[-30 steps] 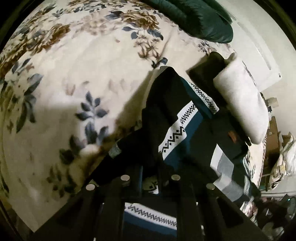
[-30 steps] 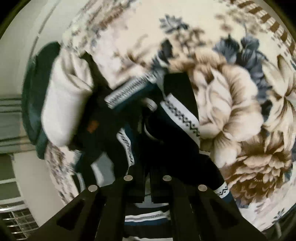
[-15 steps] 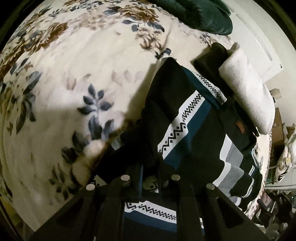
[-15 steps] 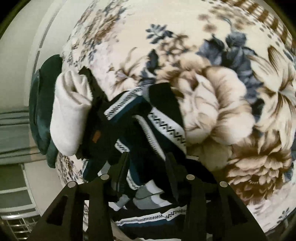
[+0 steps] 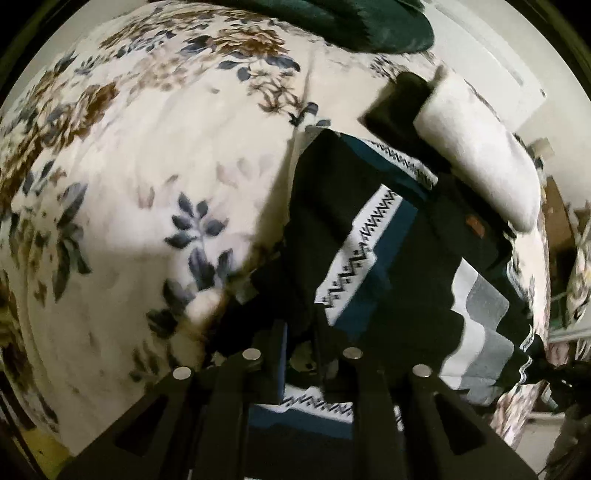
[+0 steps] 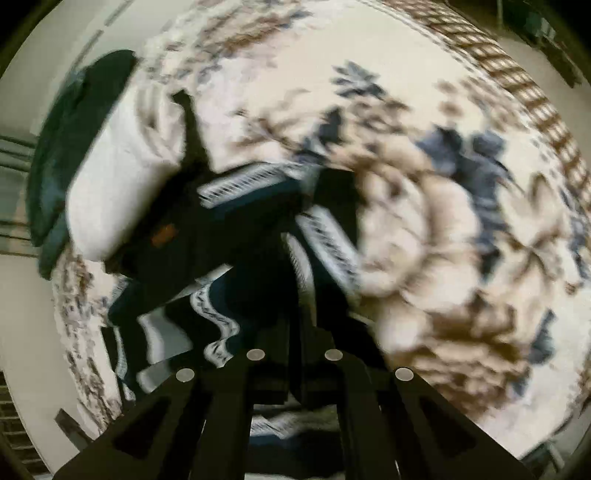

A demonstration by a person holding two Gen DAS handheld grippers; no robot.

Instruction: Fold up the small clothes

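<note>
So down at the bottom of the left wrist view, our left gripper (image 5: 301, 347) has its fingers drawn close together with dark cloth bunched between them, pinching an edge of the patterned garment (image 5: 373, 243). Same story at the bottom of the right wrist view: our right gripper (image 6: 295, 354) looks nearly closed on a fold of the same dark fabric, though that frame is really smeared, so we wouldn't swear to the exact grip.

Moving up toward the middle of the left view, the garment is black with teal panels, white zigzag bands and some grey stripes off to the lower right. It's lying on the floral blanket (image 5: 155, 155), partly doubled over already, with one flap across the middle.

Further back, in the upper right, a white folded item (image 5: 480, 162) sits on something dark, touching the far edge of the garment. Past that, along the top of the frame, there's a dark green cushion (image 5: 354, 26).

Our read: we're mid-fold, both grippers holding one edge to carry it over the rest. Next move probably calls for keeping both corners level, laying the edge down square on the lower layer, then letting go without dragging the cloth back. The knit looks floppy, so it could easily bunch.
</note>
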